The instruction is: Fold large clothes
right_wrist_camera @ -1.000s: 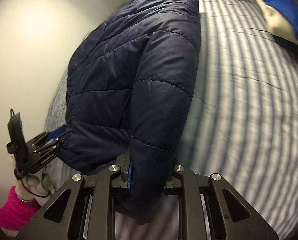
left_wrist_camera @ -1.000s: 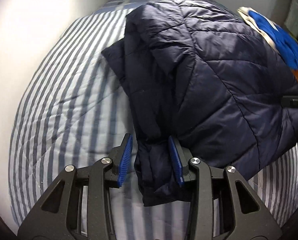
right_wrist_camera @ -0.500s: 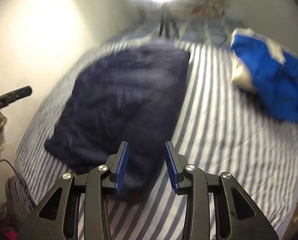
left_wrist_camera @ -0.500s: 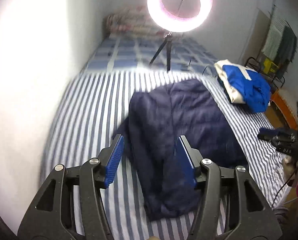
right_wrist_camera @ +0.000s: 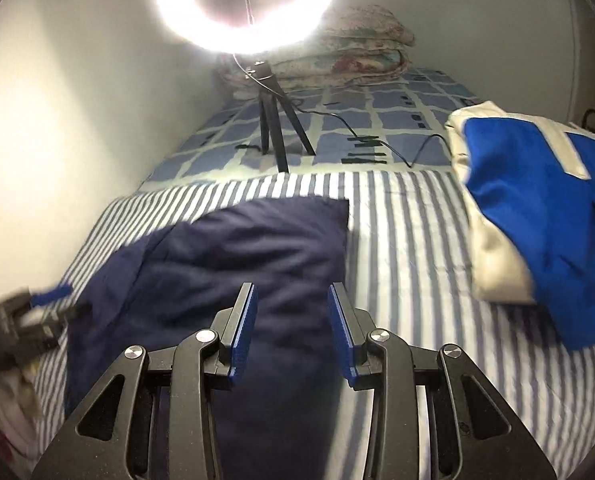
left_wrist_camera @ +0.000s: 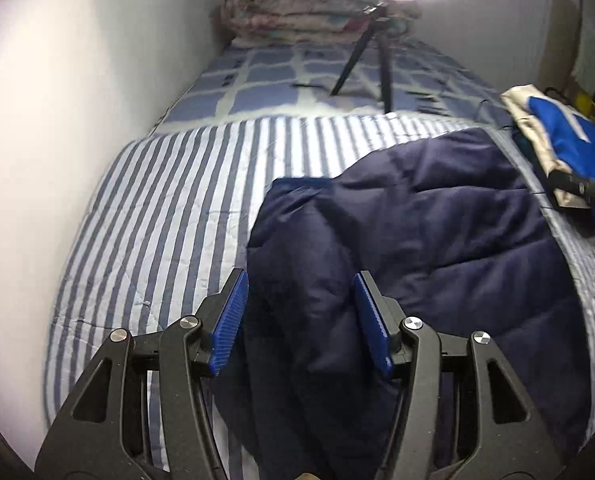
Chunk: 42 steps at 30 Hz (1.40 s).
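1. Left tool (left_wrist_camera: 299,316): blue-padded jaws spread apart, gripping nothing, above the near end of the jacket.
2. Navy quilted jacket (left_wrist_camera: 437,256): folded, lying flat on the striped bed cover (left_wrist_camera: 169,216), its far edge towards the tripod.
3. Right tool (right_wrist_camera: 292,330): jaws spread apart and empty, over the jacket's near right part.
4. Ring light (right_wrist_camera: 249,4) on a black tripod (right_wrist_camera: 275,128): standing on the checked sheet (right_wrist_camera: 397,116) beyond the jacket.
5. Blue and cream garment (right_wrist_camera: 537,216): lying on the bed, right of the jacket and apart from it.
6. Folded quilts (right_wrist_camera: 357,56): stacked at the bed's far end.
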Each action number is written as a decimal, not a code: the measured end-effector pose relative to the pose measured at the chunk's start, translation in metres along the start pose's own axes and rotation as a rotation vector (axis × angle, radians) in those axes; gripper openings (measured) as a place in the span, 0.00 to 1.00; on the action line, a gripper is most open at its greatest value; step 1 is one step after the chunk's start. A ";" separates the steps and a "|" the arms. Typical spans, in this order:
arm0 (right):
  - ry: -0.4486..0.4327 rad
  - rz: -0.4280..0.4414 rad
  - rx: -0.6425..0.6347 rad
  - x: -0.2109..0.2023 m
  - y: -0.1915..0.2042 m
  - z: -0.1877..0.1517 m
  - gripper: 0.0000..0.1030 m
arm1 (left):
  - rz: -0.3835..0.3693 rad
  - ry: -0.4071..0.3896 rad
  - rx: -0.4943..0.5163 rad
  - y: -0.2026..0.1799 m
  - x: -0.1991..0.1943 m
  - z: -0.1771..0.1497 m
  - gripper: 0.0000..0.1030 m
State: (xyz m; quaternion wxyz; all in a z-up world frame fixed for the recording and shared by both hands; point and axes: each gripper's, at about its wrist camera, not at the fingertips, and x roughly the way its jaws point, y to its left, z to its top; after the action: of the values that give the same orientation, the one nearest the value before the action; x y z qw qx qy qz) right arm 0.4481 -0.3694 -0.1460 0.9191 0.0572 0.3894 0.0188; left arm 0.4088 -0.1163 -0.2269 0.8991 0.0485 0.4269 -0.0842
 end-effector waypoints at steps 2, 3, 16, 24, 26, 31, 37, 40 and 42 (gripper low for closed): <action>0.028 -0.003 -0.030 0.025 0.006 0.006 0.34 | -0.006 0.011 -0.026 0.008 0.015 -0.007 0.55; 0.051 -0.019 -0.049 0.037 0.010 0.006 0.34 | -0.011 0.015 -0.037 0.012 0.022 -0.010 0.56; 0.118 -0.046 -0.102 0.021 0.013 0.004 0.34 | -0.231 0.051 -0.297 0.084 -0.006 -0.027 0.66; 0.102 0.232 0.032 -0.054 -0.032 -0.054 0.80 | -0.530 0.206 -0.604 0.141 -0.011 -0.083 0.77; 0.136 0.253 0.064 -0.056 -0.040 -0.069 0.80 | -0.539 0.220 -0.648 0.147 -0.004 -0.092 0.77; 0.227 0.293 0.157 -0.042 -0.060 -0.104 0.80 | -0.635 0.230 -0.745 0.150 0.016 -0.103 0.77; 0.277 0.399 0.307 -0.016 -0.079 -0.121 0.80 | -0.722 0.238 -0.751 0.140 0.030 -0.093 0.78; 0.270 0.443 0.337 -0.009 -0.082 -0.125 0.81 | -0.747 0.244 -0.727 0.128 0.038 -0.083 0.78; 0.265 0.473 0.341 -0.006 -0.081 -0.123 0.81 | -0.775 0.249 -0.735 0.124 0.044 -0.080 0.78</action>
State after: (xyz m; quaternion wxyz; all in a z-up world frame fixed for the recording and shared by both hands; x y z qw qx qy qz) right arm 0.3550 -0.4394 -0.2367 0.8077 0.2964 0.4793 0.1736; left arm 0.3990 0.0137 -0.3094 0.7025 -0.4200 0.5181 -0.2482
